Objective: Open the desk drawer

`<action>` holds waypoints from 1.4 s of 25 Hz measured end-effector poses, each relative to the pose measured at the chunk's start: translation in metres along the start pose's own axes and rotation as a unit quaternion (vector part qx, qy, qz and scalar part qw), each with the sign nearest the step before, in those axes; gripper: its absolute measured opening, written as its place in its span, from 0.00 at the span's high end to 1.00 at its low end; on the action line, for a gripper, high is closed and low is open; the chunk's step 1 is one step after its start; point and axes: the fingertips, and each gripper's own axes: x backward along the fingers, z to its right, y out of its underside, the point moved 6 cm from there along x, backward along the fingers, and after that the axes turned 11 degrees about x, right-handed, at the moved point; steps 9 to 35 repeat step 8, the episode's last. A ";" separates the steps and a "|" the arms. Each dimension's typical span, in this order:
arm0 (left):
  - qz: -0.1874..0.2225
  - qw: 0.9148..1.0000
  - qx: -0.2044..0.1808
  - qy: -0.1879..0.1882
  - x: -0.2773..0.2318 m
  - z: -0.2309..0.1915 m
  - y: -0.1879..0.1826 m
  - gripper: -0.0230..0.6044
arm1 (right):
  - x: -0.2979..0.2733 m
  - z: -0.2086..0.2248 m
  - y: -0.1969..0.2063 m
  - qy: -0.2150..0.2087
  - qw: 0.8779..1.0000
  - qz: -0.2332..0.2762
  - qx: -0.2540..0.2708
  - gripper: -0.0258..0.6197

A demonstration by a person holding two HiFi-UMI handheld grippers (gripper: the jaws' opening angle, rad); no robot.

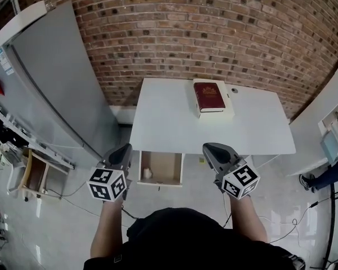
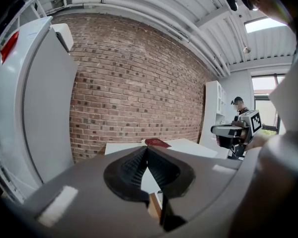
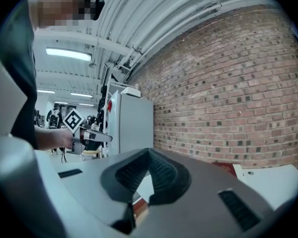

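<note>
A white desk (image 1: 169, 122) stands against the brick wall. Its wooden drawer (image 1: 161, 169) is pulled out at the desk's front left, with a small pale object (image 1: 147, 173) inside. My left gripper (image 1: 124, 148) hangs just left of the drawer, shut with nothing between its jaws. My right gripper (image 1: 209, 148) is level with it to the drawer's right, also shut and empty. In the left gripper view the left gripper (image 2: 147, 148) shows its tips meeting, the desk top behind. The right gripper view shows the right gripper (image 3: 149, 151) closed the same way.
A dark red book (image 1: 209, 96) lies on a white box at the desk's back. A grey cabinet (image 1: 50, 77) stands to the left, a small wooden cart (image 1: 36, 175) beside it. Cables run over the floor at right (image 1: 304, 218). Another person stands far off (image 2: 237, 108).
</note>
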 end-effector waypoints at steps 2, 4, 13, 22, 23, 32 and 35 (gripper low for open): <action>-0.003 1.000 0.009 -0.011 0.005 -0.003 0.005 0.94 | 0.004 -0.001 0.006 0.001 1.000 -0.002 -0.009 0.94; -0.005 1.000 0.013 -0.016 0.008 -0.003 0.009 0.94 | 0.004 -0.002 0.011 0.000 1.000 -0.006 -0.011 0.94; -0.004 1.000 0.008 -0.018 0.009 -0.003 0.009 0.94 | -0.004 -0.004 0.014 -0.009 1.000 -0.005 -0.007 0.94; -0.004 1.000 0.008 -0.018 0.009 -0.003 0.009 0.94 | -0.004 -0.004 0.014 -0.009 1.000 -0.005 -0.007 0.94; -0.004 1.000 0.008 -0.018 0.009 -0.003 0.009 0.94 | -0.004 -0.004 0.014 -0.009 1.000 -0.005 -0.007 0.94; -0.004 1.000 0.008 -0.018 0.009 -0.003 0.009 0.94 | -0.004 -0.004 0.014 -0.009 1.000 -0.005 -0.007 0.94; -0.004 1.000 0.008 -0.018 0.009 -0.003 0.009 0.94 | -0.004 -0.004 0.014 -0.009 1.000 -0.005 -0.007 0.94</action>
